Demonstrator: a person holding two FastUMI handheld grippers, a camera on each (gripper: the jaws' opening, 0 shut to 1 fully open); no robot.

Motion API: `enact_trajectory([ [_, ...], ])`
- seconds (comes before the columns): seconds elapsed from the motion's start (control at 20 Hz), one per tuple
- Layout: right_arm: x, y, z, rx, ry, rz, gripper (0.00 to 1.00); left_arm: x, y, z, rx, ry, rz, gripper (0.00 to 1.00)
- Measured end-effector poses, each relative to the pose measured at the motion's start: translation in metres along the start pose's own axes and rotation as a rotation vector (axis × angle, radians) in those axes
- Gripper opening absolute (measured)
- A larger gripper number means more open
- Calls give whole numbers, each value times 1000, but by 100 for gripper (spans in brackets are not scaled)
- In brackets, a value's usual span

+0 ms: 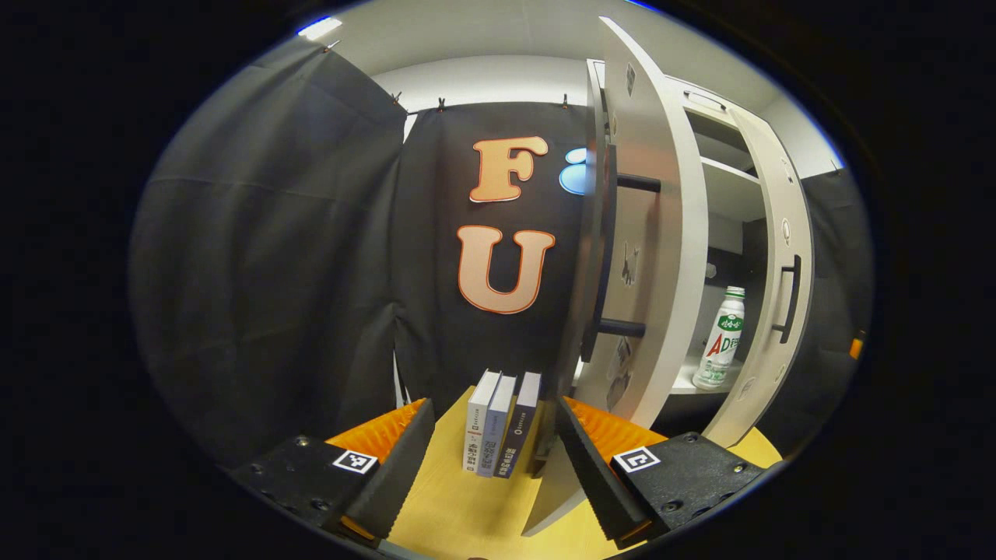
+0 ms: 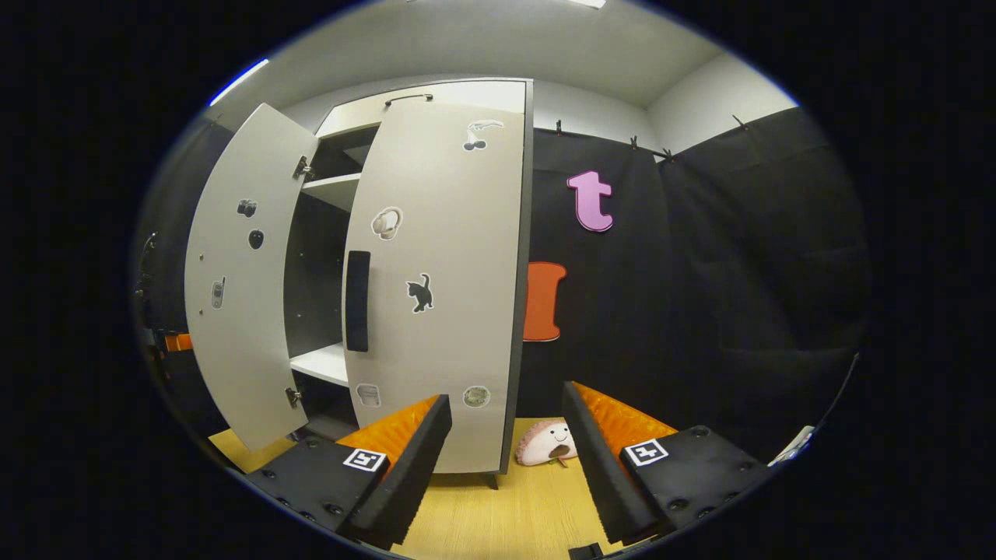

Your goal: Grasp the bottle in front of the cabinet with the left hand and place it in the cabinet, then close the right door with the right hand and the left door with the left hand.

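The bottle [image 1: 722, 338], white plastic with a green label, stands upright on the lower shelf [image 1: 689, 381] inside the cabinet [image 2: 436, 97], seen in the left gripper view between the 2 flat pale doors. The left door [image 1: 642, 233] stands ajar, edge-on, with a dark bar handle [image 1: 607, 257]; the right door [image 1: 770, 303] is nearly shut. The left gripper [image 1: 494, 459] is spread wide and holds nothing, with 3 upright books [image 1: 500, 424] on the wooden table [image 1: 467, 505] ahead. In the right gripper view, the right gripper [image 2: 506, 459] is likewise wide and empty, near a soft plush toy [image 2: 547, 443] beside the sticker-dotted right door.
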State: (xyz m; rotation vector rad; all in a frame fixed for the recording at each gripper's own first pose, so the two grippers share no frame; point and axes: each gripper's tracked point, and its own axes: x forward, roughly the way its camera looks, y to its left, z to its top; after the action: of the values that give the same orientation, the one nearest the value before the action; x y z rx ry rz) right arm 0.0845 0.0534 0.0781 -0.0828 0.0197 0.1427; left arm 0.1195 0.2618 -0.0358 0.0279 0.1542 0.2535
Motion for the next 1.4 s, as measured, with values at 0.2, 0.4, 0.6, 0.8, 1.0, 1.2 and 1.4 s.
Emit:
enact_trajectory([
  [0.2, -7, -9, -1, 10, -3, -18, 95, -2, -2, 1, 20, -8, 9, 94],
  [0.4, -10, -14, 1, 20, -11, -27, 95, -6, -14, -1, 52, -5, -4, 94],
  [0.6, -10, -13, -3, 33, -8, -22, 95, -13, -22, -2, 82, 4, -21, 91],
  [0.8, -10, -10, -7, 43, 0, -15, 95, -13, -28, -3, 89, 10, -25, 93],
  [1.0, -14, -17, -6, 41, -8, -28, 95, -16, -44, -7, 61, 16, -61, 93],
  [1.2, -18, -28, -7, 48, -8, -47, 95, -13, -74, -10, 53, 25, -139, 93],
  [1.4, -23, -40, -9, 55, -7, -67, 95, -8, -110, -16, 53, 45, -213, 90],
])
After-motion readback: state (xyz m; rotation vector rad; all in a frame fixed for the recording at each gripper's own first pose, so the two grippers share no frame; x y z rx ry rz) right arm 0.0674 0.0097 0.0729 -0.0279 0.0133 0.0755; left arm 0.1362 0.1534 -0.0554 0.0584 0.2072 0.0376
